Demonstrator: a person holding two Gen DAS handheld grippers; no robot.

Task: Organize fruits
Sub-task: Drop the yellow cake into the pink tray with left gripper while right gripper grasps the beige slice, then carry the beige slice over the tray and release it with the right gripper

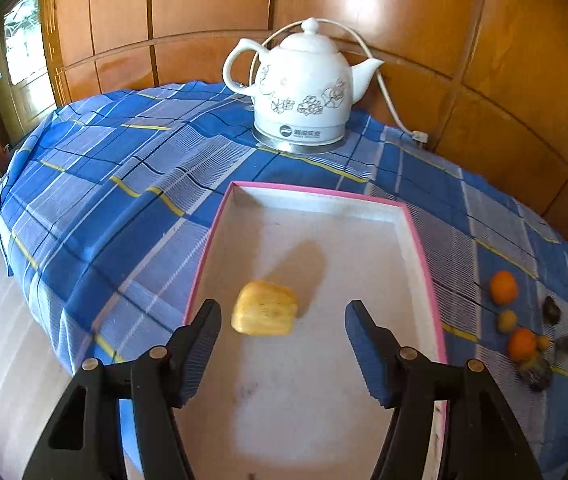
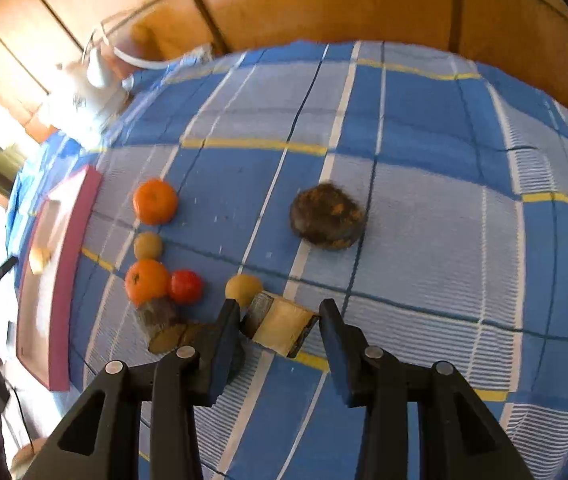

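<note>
Fruit sorting at mid-task, seen from my remote station. Left wrist view: my left gripper (image 1: 283, 322) hangs spread and empty over the pink-rimmed tray (image 1: 416, 232), with a yellow fruit chunk (image 1: 265, 307) lying on the tray floor just beyond the fingertips, nearer the left finger. At twelve o'clock a white floral kettle (image 1: 304, 88) stands on the blue plaid tablecloth (image 1: 124, 184); a logo and a few characters show on its base, too small for me to read. At three o'clock the unsorted fruit waits on the cloth.

Right wrist view: my right gripper (image 2: 280, 318) is spread, its jaws flanking a cut piece with a pale face and dark rind (image 2: 280, 326) without clearly pinching it. At ten o'clock sit two oranges (image 2: 155, 201), a red fruit (image 2: 185, 286) and two small tan fruits (image 2: 147, 245); a dark, rough round fruit (image 2: 326, 216) lies at one o'clock, apart from the others. A second cut piece (image 2: 160, 326) rests just left of the left finger. The tray edge shows at nine o'clock.

I judge one piece delivered and a pickup in hand. Next calls for closing squarely on the cut piece, then carrying it over to the tray.
</note>
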